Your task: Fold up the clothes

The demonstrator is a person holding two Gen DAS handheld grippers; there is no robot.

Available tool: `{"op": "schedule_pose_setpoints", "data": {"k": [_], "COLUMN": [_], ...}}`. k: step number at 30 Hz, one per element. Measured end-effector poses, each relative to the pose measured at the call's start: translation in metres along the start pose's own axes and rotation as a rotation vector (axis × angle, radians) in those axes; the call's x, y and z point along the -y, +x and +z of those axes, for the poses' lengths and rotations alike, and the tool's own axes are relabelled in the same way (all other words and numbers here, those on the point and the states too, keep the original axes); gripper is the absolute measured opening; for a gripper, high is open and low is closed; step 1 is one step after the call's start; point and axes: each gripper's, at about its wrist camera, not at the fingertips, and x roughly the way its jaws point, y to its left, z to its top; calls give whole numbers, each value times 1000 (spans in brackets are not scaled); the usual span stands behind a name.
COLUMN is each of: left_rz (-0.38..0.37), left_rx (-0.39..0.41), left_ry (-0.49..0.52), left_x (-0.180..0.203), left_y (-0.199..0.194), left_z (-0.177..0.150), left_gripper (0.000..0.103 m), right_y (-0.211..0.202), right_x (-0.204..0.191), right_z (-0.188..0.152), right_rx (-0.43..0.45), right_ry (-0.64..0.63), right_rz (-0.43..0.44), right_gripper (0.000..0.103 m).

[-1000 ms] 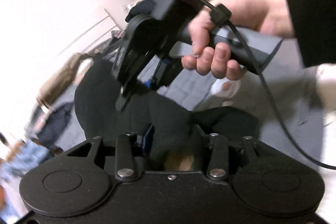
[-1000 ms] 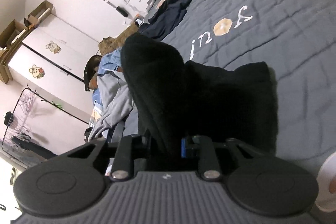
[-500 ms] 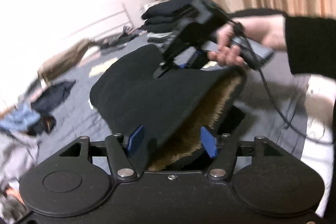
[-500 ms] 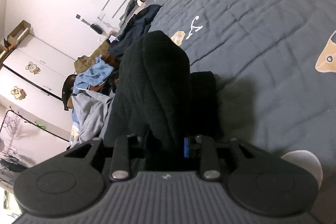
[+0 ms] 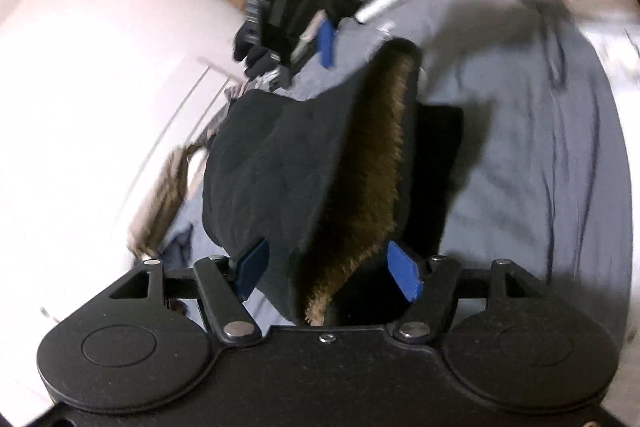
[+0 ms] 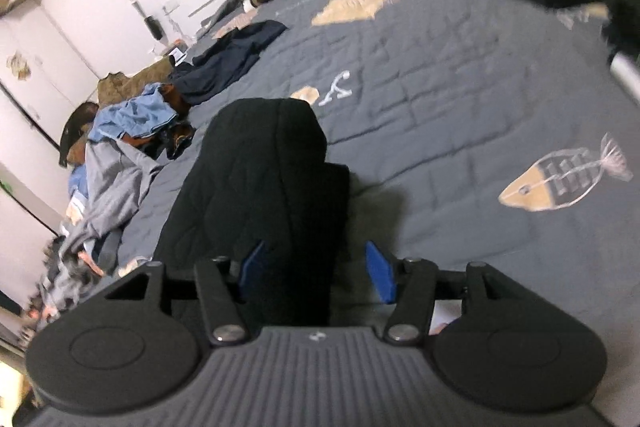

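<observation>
Both my claws have let go since a second ago: my left claw point(image 5: 328, 267) now stands wide around the black garment point(image 5: 280, 163), pads off the cloth, and my right claw point(image 6: 316, 269) is opening, the same garment's fold loose between its pads. It lies folded on the grey bed quilt point(image 6: 460, 99), brown fleece lining point(image 5: 368, 187) showing along one edge.

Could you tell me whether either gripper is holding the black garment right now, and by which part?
Neither grips it. The black garment lies between the left gripper jaws, which stand apart from it; the right gripper jaws are opening around its near end.
</observation>
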Motion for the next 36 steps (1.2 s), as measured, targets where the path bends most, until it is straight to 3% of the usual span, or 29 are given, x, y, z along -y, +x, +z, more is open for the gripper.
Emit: {"op": "schedule_pose_setpoints", "data": {"k": [5, 9, 10, 12, 15, 19, 24, 28, 36], "left_rz": [71, 102, 100, 94, 105, 110, 70, 103, 91], "left_rx": [-10, -27, -30, -34, -29, -29, -108, -98, -82], "left_ry": [138, 129, 124, 116, 87, 63, 125, 148, 34], "left_x": [17, 16, 16, 16, 12, 3, 5, 13, -4], "left_y": [1, 8, 9, 11, 8, 4, 4, 6, 9], "left_z": [-5, -8, -9, -9, -9, -7, -18, -19, -20], "left_gripper": [66, 64, 62, 42, 27, 22, 24, 30, 30], "right_y": [-20, -24, -26, -29, -33, -16, 7, -4, -8], "right_x": [-37, -61, -64, -70, -80, -96, -93, -98, -118], "right_z": [-27, -59, -66, -79, -96, -114, -130, -132, -146], "right_rx": [-17, 4, 20, 51, 109, 133, 82, 90, 122], "right_ry": [-164, -216, -221, -231, -302, -510, -646, -668, -756], "right_rz": [-12, -37, -38, -40, -67, -183, -262, -245, -190], "right_gripper": [58, 59, 59, 59, 59, 58, 55, 55, 59]}}
